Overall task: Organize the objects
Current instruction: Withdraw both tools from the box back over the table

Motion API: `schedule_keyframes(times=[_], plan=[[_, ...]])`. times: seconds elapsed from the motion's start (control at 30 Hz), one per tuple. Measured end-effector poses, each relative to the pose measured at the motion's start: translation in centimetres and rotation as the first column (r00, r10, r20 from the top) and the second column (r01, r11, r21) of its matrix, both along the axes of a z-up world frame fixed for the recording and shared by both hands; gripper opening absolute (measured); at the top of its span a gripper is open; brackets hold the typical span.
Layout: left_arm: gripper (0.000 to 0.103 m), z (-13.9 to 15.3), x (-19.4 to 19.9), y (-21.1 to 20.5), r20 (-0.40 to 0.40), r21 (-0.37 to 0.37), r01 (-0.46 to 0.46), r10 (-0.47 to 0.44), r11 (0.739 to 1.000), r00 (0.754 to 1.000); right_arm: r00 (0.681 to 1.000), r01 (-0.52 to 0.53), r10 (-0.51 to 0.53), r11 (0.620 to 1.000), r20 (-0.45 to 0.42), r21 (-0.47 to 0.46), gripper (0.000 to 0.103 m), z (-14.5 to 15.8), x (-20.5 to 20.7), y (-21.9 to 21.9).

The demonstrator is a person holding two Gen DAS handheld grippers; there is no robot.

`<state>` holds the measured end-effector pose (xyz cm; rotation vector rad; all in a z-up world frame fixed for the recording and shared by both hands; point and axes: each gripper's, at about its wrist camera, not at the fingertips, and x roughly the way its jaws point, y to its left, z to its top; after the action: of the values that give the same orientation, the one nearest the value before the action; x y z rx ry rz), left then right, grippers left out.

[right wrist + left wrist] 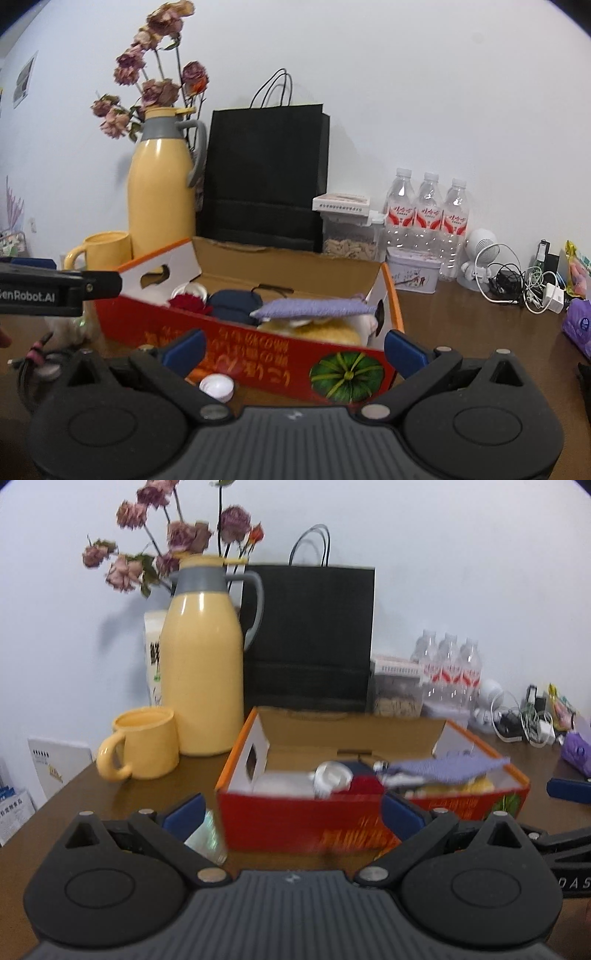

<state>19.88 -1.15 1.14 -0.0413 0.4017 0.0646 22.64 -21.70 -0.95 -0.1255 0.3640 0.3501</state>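
Note:
An open red cardboard box (pixel 295 823) (pixel 258 354) stands on the brown table right in front of both grippers. It holds a purple cloth (pixel 447 766) (pixel 314 308), a dark blue item (pixel 232 301), a red item (pixel 365 784) (pixel 186 302), a white round item (pixel 332 775) and something yellow (pixel 321 332). My left gripper (pixel 291 818) is open and empty, with a clear plastic item (pixel 207 836) by its left finger. My right gripper (pixel 293 349) is open and empty, with a white bottle cap (pixel 217 386) near its left finger.
A yellow thermos (pixel 201 664) (pixel 160 195), a yellow mug (pixel 144 744) (pixel 99 249), dried flowers (pixel 173 535), a black paper bag (pixel 310 635) (pixel 264 173), water bottles (pixel 426 210), a snack jar (pixel 349 229), cables (pixel 524 284) and a purple packet (pixel 578 325) stand behind and to the right.

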Motion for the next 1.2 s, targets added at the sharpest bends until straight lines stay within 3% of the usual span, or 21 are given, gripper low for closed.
schedule_keyframes(times=[0.3, 0.4, 0.47, 0.57, 0.8, 1.0, 1.1, 1.17, 1.2], plan=[[0.103, -1.1, -0.5, 2.9, -0.072, -0.044, -0.016, 0.013, 0.999, 0.997, 0.993, -0.085, 0.081, 0.995, -0.089, -0.045, 0.1, -1.6, -0.2, 2.0], [0.103, -1.1, -0.7, 3.0, -0.073, -0.049, -0.007, 0.003, 0.999, 0.997, 0.989, -0.095, 0.087, 0.994, -0.12, -0.058, 0.088, -2.2, 0.1, 2.8], [0.103, -1.1, -0.8, 2.9, -0.073, -0.05, -0.003, -0.001, 0.999, 0.997, 0.986, -0.092, 0.083, 0.994, -0.146, -0.057, 0.07, -2.5, 0.6, 3.3], [0.103, -1.1, -0.9, 2.7, -0.075, -0.049, 0.005, -0.009, 0.999, 0.997, 0.979, -0.092, 0.081, 0.995, -0.186, -0.048, 0.056, -3.0, 1.6, 4.0], [0.103, -1.2, -0.9, 2.5, -0.079, -0.046, 0.019, -0.023, 0.999, 0.997, 0.971, -0.061, 0.041, 0.995, -0.236, -0.079, 0.048, -4.1, 3.4, 5.8], [0.103, -1.3, -0.9, 2.6, -0.086, -0.049, 0.021, -0.025, 0.999, 0.996, 0.963, -0.043, 0.029, 0.998, -0.268, -0.044, 0.047, -4.3, 4.4, 5.9], [0.103, -1.4, -0.8, 2.5, -0.091, -0.048, 0.023, -0.027, 0.999, 0.995, 0.96, -0.054, 0.045, 0.998, -0.277, -0.024, 0.041, -4.3, 4.6, 5.9], [0.103, -1.5, -0.7, 2.5, -0.098, -0.049, 0.024, -0.028, 0.999, 0.995, 0.96, -0.055, 0.047, 0.998, -0.275, -0.02, 0.027, -4.2, 4.6, 5.9], [0.103, -1.6, -0.7, 2.5, -0.101, -0.051, 0.025, -0.03, 0.998, 0.994, 0.961, -0.055, 0.048, 0.998, -0.273, -0.02, 0.027, -4.2, 4.5, 5.9]])
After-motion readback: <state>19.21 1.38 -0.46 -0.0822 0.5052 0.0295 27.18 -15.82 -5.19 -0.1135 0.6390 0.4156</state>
